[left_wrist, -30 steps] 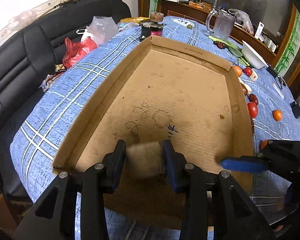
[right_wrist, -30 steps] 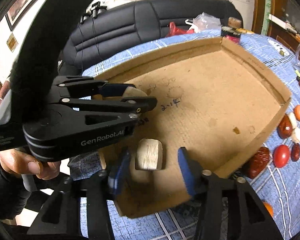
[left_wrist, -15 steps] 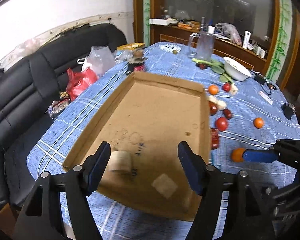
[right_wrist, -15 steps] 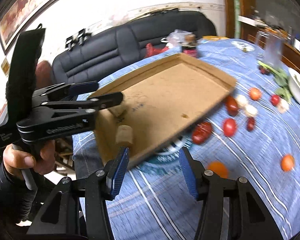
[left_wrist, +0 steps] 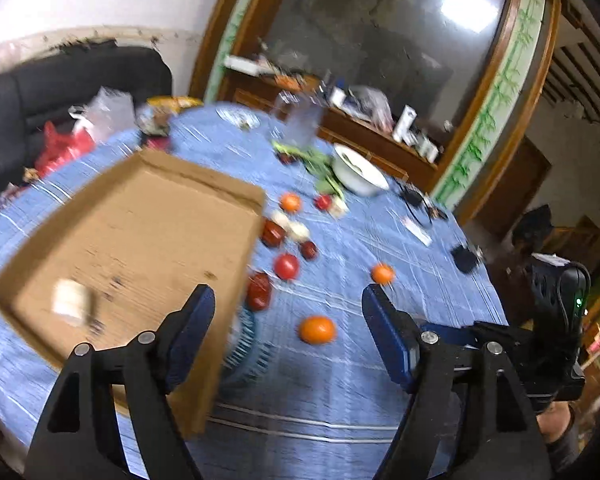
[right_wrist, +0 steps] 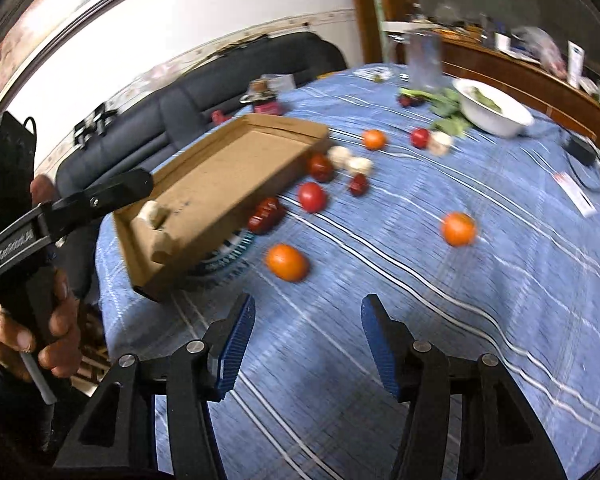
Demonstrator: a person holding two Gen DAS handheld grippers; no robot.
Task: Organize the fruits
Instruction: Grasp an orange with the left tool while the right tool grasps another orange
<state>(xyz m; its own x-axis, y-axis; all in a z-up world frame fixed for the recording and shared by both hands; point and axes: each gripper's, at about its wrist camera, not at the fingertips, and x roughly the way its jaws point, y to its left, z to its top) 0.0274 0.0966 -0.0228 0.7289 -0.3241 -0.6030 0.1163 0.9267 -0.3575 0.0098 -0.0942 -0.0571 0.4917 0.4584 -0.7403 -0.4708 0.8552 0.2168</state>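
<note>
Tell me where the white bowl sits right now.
The white bowl sits at the table's far right in the right wrist view, beside leafy greens, beyond the scattered fruit and well right of the cardboard tray.

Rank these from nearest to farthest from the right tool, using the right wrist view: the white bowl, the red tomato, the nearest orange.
1. Nearest orange, just ahead of the right tool, slightly left.
2. Red tomato, farther on, beside the cardboard tray.
3. White bowl, far right.

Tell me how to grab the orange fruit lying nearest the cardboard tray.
Take the nearest orange across its widest middle, coming down from above with the right claw, whose jaws are opening and empty. It is round and sits alone on the cloth, clear of the tray, so either finger has room.
</note>
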